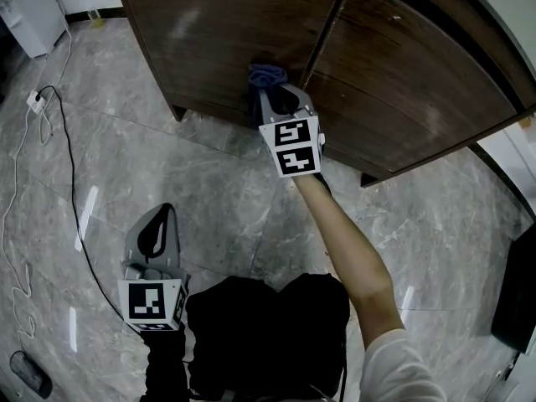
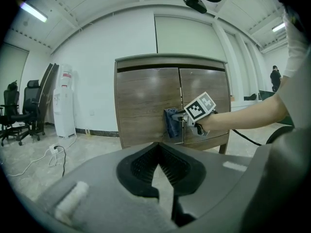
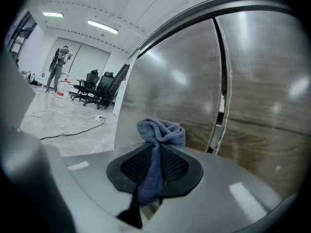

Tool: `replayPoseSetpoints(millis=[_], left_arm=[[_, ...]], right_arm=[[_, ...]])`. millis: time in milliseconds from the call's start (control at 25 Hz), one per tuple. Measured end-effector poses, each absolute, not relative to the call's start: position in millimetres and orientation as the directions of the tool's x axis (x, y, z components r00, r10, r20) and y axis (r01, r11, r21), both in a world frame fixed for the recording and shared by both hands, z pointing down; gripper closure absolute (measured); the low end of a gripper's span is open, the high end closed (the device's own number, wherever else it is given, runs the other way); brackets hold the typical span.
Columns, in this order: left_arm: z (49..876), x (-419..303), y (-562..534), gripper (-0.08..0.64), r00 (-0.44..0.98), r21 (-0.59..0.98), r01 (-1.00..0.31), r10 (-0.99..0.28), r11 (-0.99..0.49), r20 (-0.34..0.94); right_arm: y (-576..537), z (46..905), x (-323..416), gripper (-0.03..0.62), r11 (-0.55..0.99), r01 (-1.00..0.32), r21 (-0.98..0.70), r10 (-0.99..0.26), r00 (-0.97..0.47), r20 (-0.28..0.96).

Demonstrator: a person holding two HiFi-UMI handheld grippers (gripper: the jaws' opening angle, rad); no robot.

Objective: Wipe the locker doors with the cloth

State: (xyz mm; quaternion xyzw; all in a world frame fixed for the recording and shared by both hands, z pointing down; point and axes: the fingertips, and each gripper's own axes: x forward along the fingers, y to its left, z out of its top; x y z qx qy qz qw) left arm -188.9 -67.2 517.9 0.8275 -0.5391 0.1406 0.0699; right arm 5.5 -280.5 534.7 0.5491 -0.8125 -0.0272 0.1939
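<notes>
While the wiping appears to be under way, the wooden locker (image 1: 251, 23) is seen across the top of the head view, standing on a grey marble floor (image 1: 226, 191). Its left door (image 1: 209, 32) is being worked low down, just beside the seam between the two doors. The right gripper (image 1: 275, 97) is held at arm's length against that door, its jaws clamped on a blue cloth (image 3: 158, 130). A bunched wad of cloth is left sticking out ahead of the jaws, probably so that fabric and not plastic meets the wood. The left gripper (image 2: 157, 154) is carried low at lower left, jaws drawn together and empty, seemingly parked out of the way. Only black-and-white square markers (image 1: 293, 145) are shown; no brand or writing can be read.
</notes>
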Motion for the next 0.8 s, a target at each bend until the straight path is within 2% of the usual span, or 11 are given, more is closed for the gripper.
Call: replayPoseSetpoints(millis=[800], left_arm=[[500,-193,-65,0.558,0.395,-0.025,-0.909,-0.879,-0.416,0.269]], right_arm=[[-293,345,-21,0.535,0.363,-0.838,0.407,-0.928,-0.365,0.078]])
